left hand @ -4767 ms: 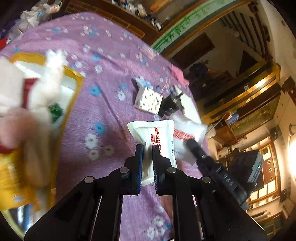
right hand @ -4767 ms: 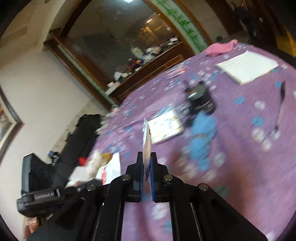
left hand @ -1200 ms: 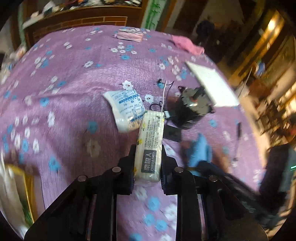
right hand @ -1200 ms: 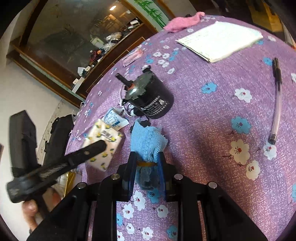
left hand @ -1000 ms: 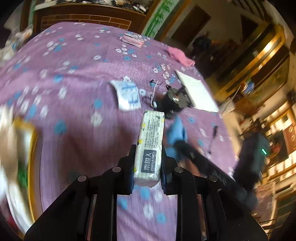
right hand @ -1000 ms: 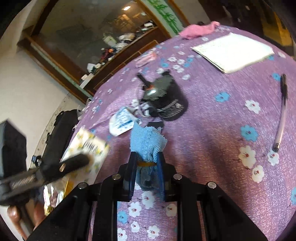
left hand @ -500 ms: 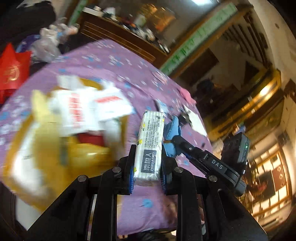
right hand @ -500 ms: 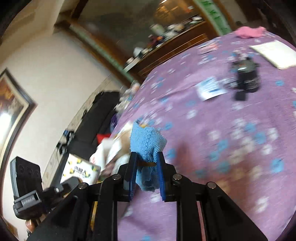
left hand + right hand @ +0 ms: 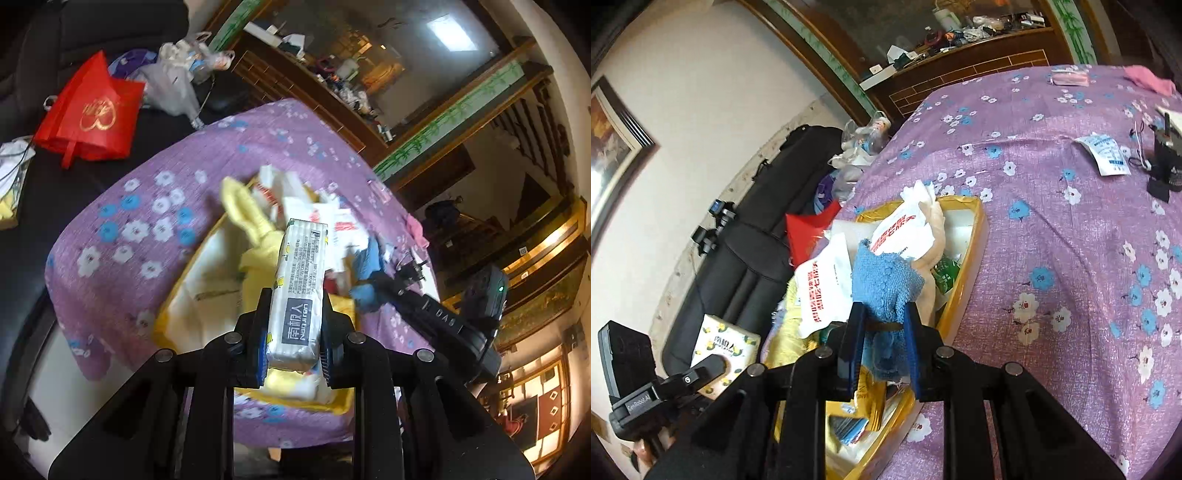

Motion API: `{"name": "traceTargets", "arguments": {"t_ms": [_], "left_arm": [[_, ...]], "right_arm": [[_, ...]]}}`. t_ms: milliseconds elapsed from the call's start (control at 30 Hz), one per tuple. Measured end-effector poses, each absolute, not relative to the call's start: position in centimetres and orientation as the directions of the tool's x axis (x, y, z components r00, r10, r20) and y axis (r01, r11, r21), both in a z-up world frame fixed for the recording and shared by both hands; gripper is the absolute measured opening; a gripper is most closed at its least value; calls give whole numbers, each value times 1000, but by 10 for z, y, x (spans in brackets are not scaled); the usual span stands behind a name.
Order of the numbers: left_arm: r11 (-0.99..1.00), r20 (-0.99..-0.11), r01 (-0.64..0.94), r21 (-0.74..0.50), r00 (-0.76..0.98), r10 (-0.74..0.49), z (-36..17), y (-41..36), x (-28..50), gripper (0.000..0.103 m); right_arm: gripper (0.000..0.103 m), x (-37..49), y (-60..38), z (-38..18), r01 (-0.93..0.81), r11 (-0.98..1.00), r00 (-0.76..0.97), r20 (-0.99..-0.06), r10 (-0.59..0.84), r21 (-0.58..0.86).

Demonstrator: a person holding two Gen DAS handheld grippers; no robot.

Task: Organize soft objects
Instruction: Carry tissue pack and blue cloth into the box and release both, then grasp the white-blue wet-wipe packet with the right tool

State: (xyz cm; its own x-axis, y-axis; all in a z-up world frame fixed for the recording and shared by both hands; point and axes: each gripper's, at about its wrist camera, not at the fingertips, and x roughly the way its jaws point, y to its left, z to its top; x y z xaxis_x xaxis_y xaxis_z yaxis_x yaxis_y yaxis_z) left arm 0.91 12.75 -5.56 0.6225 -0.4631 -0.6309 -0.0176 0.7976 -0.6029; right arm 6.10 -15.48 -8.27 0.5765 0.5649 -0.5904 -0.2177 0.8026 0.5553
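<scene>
On the purple floral tablecloth (image 9: pixel 1071 229), the yellow box (image 9: pixel 975 236) collected soft things; the left gripper (image 9: pixel 293 332) clamped a tissue pack (image 9: pixel 299 291) and the right gripper (image 9: pixel 882 332) clamped a blue cloth (image 9: pixel 882 280), both over it, probably for dropping in.

The tissue pack (image 9: pixel 298 295) is wrapped in glossy, crinkly plastic film that catches the light. The blue washcloth (image 9: pixel 884 282) is fuzzy terry cloth with a nubby knit edge, totally matt. The tablecloth (image 9: pixel 1071 236) looks like a woven fabric with a printed flower pattern, slightly coarse. The yellow box (image 9: pixel 975 236) seems to be smooth card with a bit of sheen. The white packets (image 9: pixel 827 284) inside are shiny plastic. Both grippers' frames are matt black plastic with metal screws, and the pads (image 9: pixel 849 350) are blue.
</scene>
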Motion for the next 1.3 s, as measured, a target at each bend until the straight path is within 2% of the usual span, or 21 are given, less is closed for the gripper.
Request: {"name": "traceTargets", "arguments": {"t_ms": [233, 400, 433, 467, 533, 567, 600, 700, 800, 933, 1133, 1300], "left_arm": [[851, -696, -81, -519, 617, -366, -71, 136, 7, 21], [938, -760, -107, -331, 619, -198, -78, 115, 10, 21], [942, -773, -114, -316, 606, -186, -84, 113, 12, 25], [940, -784, -114, -321, 589, -196, -92, 113, 16, 35], [939, -788, -107, -328, 578, -209, -99, 111, 19, 43], [942, -788, -107, -319, 582, -201, -101, 109, 20, 43], [945, -787, -109, -308, 587, -188, -101, 109, 19, 43], [954, -768, -121, -274, 625, -142, -88, 110, 10, 43], [961, -726, -118, -249, 679, -105, -66, 111, -2, 49], [949, -656, -106, -297, 745, -122, -42, 111, -13, 56], [956, -645, 35, -293, 730, -225, -30, 60, -4, 56], [929, -666, 142, -342, 661, -346, -35, 11, 17, 56]], "right_arm": [[19, 63, -142, -82, -211, 848, 598, -622, 505, 485], [23, 58, -139, -86, -211, 857, 613, -619, 491, 471], [26, 57, -140, -87, -210, 855, 613, -617, 494, 475], [32, 57, -142, -88, -206, 846, 609, -612, 504, 492], [40, 56, -146, -88, -202, 825, 603, -597, 529, 527], [45, 55, -147, -87, -206, 818, 604, -588, 538, 536], [46, 53, -148, -85, -212, 817, 608, -582, 540, 537], [47, 48, -153, -79, -222, 806, 623, -556, 550, 549], [47, 46, -157, -74, -236, 791, 626, -533, 568, 565], [47, 45, -164, -73, -235, 781, 635, -517, 574, 579], [47, 39, -198, -73, -215, 774, 653, -501, 568, 596], [49, 42, -231, -83, -176, 779, 663, -512, 546, 602]]}}
